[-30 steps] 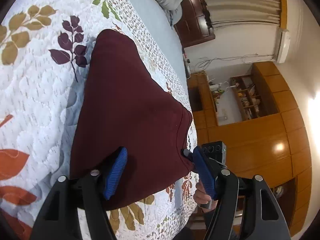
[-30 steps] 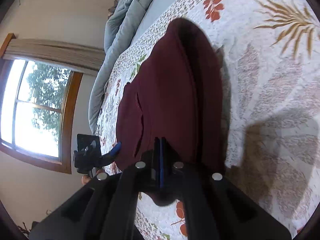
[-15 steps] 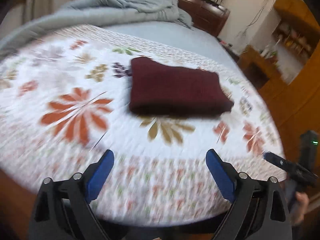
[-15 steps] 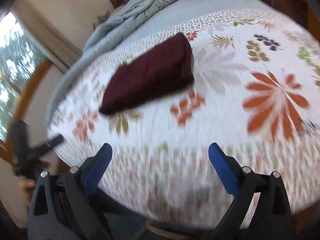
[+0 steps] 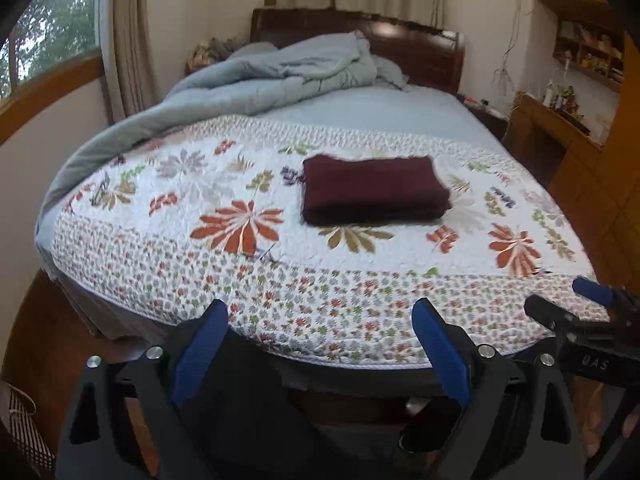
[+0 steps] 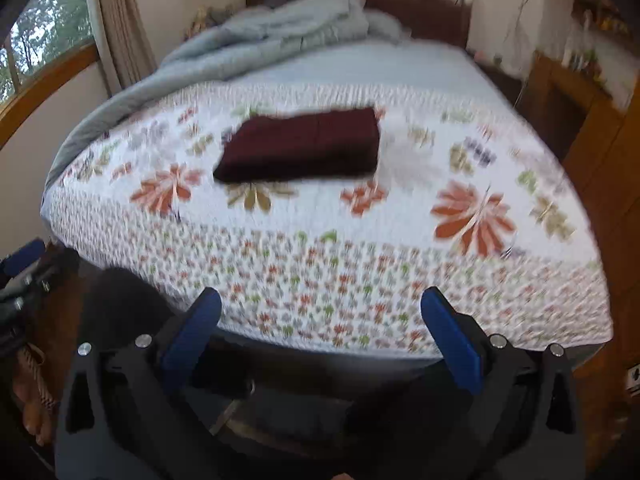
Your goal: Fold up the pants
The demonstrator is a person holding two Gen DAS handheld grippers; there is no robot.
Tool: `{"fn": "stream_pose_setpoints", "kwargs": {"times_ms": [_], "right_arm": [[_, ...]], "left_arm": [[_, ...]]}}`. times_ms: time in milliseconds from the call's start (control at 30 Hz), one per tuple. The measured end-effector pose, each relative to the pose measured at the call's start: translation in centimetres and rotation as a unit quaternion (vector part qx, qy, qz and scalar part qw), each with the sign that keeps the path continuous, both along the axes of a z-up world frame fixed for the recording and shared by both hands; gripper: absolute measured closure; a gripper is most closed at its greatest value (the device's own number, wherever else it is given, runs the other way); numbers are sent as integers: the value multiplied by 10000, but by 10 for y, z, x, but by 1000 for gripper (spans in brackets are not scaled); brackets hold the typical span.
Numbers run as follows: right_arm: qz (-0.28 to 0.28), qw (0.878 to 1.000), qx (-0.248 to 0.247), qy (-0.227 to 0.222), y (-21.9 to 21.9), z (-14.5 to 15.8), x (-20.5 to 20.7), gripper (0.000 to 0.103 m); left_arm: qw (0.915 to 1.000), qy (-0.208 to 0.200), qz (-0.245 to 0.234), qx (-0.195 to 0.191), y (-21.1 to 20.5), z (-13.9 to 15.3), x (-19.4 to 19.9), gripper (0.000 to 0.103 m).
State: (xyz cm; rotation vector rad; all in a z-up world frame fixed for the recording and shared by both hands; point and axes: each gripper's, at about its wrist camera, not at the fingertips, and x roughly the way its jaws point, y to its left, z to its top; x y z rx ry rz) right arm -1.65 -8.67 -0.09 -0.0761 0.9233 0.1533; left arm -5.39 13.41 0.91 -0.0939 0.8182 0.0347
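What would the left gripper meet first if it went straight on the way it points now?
Probably the floral quilt near the bed's foot edge, well short of the folded maroon pants; the left gripper is open and empty. Depth is uncertain.

The left gripper [image 5: 320,344] is held with its jaws spread wide, and nothing is caught between the blue pads [image 5: 198,350]. It is pointed forward and downward. The right gripper [image 6: 320,332] is held the same way, its jaws still opening by a little, with nothing between the blue pads [image 6: 452,340]. In the left wrist view the right gripper [image 5: 592,304] is seen at the right edge, just beside the left one. In the right wrist view the left gripper [image 6: 24,268] is seen at the left edge, blurred. Part of a hand [image 6: 34,412] is seen below it, gripping the handle.
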Motion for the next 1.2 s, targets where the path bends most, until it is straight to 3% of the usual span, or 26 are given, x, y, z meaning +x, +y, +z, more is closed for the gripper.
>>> {"fn": "stream_pose_setpoints", "kwargs": {"times_ms": [233,367,733,1000,1200], "right_arm": [[-195,9974,50,-691,-4,61,-32,3],[-206,9948,-126,-990,-4,75,-45,3],[-175,9961,-71,-862,-3,57,-31,3],[-70,9975,-13,-704,1,44,-20,3],[-27,9977,-58,-675,5,40,-19,3]], "left_arm": [[9993,-349,-115,95,-8,43,-28,8],[9972,-507,-454,-303,-9,51,-32,8],[9987,-262,-427,-129,-25,33,-5,8],[9977,-96,-355,-571,-8,19,10,8],[9995,-143,-155,-249,-8,18,11,5]]}}
